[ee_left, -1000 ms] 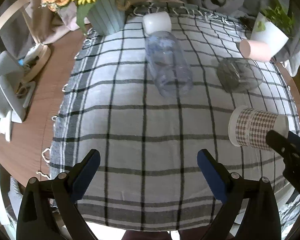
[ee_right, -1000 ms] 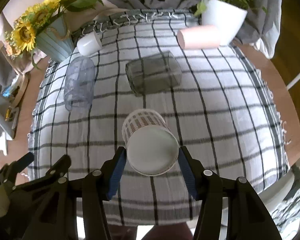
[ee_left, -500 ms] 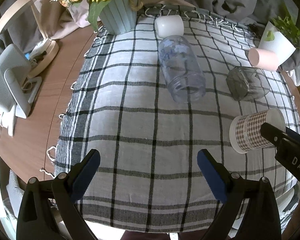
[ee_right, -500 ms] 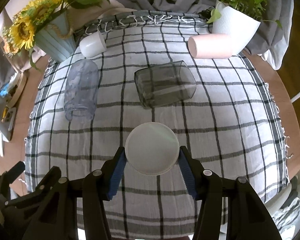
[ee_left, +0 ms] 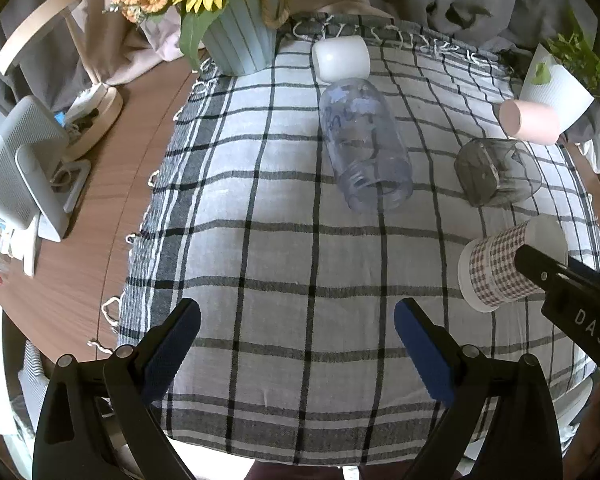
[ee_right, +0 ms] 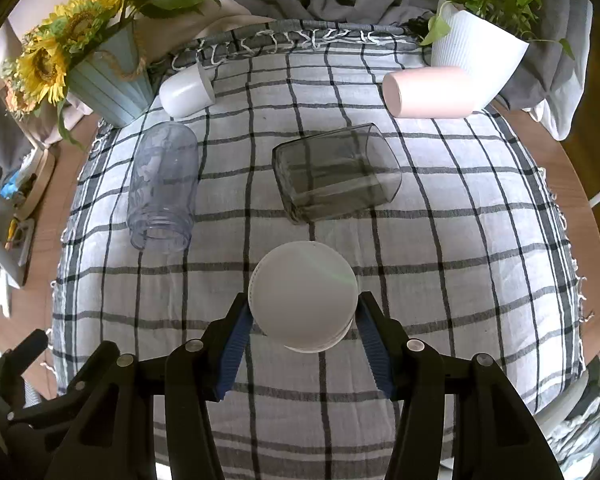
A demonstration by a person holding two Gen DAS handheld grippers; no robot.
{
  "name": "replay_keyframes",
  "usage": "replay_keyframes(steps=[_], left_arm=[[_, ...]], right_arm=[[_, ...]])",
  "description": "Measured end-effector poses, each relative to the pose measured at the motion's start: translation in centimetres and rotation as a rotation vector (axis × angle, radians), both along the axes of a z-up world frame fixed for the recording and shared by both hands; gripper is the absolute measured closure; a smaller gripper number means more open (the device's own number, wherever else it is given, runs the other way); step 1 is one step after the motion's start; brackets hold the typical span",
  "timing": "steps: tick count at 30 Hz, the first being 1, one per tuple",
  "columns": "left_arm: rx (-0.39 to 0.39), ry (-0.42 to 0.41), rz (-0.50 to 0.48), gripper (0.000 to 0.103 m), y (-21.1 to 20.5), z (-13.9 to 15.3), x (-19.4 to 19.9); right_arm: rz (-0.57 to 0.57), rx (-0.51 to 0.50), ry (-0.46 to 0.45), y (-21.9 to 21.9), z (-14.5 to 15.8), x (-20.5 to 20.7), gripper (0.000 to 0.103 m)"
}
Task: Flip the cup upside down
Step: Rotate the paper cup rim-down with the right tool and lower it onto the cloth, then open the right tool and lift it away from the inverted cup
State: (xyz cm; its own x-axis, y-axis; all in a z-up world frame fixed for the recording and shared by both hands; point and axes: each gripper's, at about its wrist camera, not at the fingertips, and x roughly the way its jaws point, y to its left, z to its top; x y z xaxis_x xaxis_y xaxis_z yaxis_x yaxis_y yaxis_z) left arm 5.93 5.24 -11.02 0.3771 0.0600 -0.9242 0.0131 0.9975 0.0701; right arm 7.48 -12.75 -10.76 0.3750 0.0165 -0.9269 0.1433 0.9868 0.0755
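My right gripper [ee_right: 303, 334] is shut on a paper cup with a checked sleeve [ee_left: 500, 272], held above the plaid cloth near its front right. In the right wrist view only the cup's white round bottom [ee_right: 303, 306] faces the camera, so the cup is base-up there. In the left wrist view it tilts, with its rim toward the lower left. My left gripper [ee_left: 296, 344] is open and empty over the front of the cloth [ee_left: 260, 264], well left of the cup.
Lying on their sides on the cloth are a clear bottle [ee_left: 364, 148], a smoky square glass [ee_right: 334, 172], a pink cup [ee_right: 428, 92] and a white cup [ee_right: 186, 90]. A sunflower vase [ee_right: 108, 80] and a white plant pot [ee_right: 474, 50] stand at the back. Desk items [ee_left: 24, 176] sit left.
My right gripper has turned the checked cup from tilted, with its sleeve showing, to base-up in its own view. The left gripper has drawn back and higher, staying open.
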Motion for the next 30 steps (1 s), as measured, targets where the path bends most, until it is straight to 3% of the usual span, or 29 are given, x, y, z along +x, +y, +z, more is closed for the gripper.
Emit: replay_keyframes(steps=[2, 5, 11, 22, 30], left_arm=[[0.0, -0.005, 0.0, 0.004, 0.0, 0.3, 0.0], [0.003, -0.02, -0.002, 0.004, -0.3, 0.9, -0.1], [-0.024, -0.048, -0.015, 0.004, -1.3, 2.4, -0.9], [-0.019, -0.18, -0.024, 0.0, -3.7, 6.5, -3.5], [-0.054, -0.223, -0.014, 0.0, -3.9, 8.2, -5.8]], right_arm=[[-0.013, 0.018, 0.002, -0.3, 0.1, -0.3, 0.047], [-0.037, 0.014, 0.007, -0.8, 0.6, -1.1, 0.022], [-0.05, 0.033, -0.048, -2.0, 3.3, -4.0, 0.021], [-0.071, 0.012, -0.262, -5.0, 9.0, -8.2, 0.011], [-0.11, 0.048, -0.281, -6.3, 9.9, -10.5, 0.01]])
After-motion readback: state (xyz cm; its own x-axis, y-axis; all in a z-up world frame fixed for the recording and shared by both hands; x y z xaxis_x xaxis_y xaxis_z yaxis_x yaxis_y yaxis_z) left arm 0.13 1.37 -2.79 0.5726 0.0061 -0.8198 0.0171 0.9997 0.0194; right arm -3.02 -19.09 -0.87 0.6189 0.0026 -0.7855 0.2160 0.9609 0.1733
